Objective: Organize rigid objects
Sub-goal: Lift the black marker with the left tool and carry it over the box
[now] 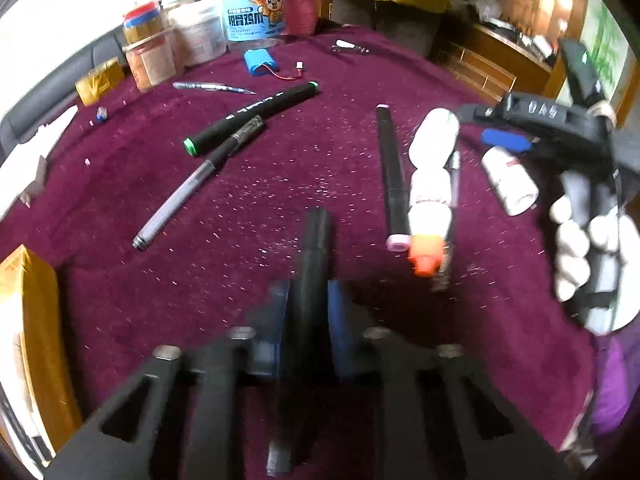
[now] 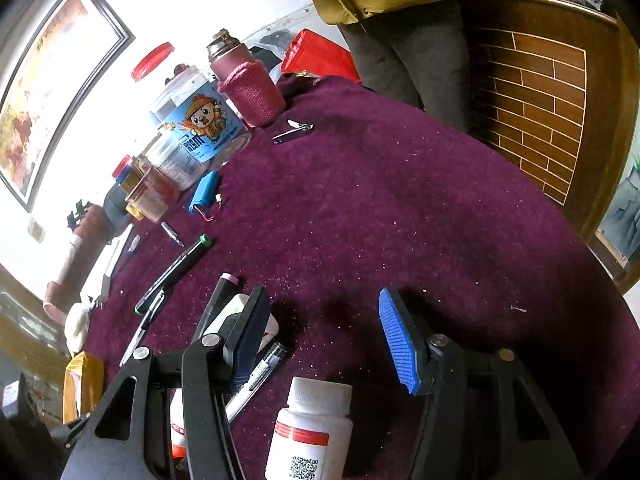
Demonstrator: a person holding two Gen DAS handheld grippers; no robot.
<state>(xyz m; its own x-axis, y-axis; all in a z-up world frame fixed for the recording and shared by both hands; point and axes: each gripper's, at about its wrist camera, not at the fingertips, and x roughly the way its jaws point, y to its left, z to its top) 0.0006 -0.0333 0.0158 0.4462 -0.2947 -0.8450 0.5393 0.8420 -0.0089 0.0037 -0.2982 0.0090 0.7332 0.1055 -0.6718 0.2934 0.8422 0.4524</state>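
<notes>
Left gripper (image 1: 308, 300): clamped on black marker (image 1: 314, 248) (left view only).
Right gripper (image 2: 324, 340): apart, above white bottle (image 2: 310, 432).
Bench (image 2: 400, 208): purple cloth, brick-patterned wall behind.

Open cloth (image 2: 400, 208), seemingly, beyond jars (image 2: 192, 120)

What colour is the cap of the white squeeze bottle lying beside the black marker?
Orange; the white squeeze bottle's cap shows best in the left wrist view.

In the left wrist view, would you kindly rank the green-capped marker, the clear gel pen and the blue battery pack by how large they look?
1. Green-capped marker and clear gel pen: similar apparent length, so no ranking between them.
2. Blue battery pack: clearly smallest, though it lies farther away, which shrinks it.
</notes>
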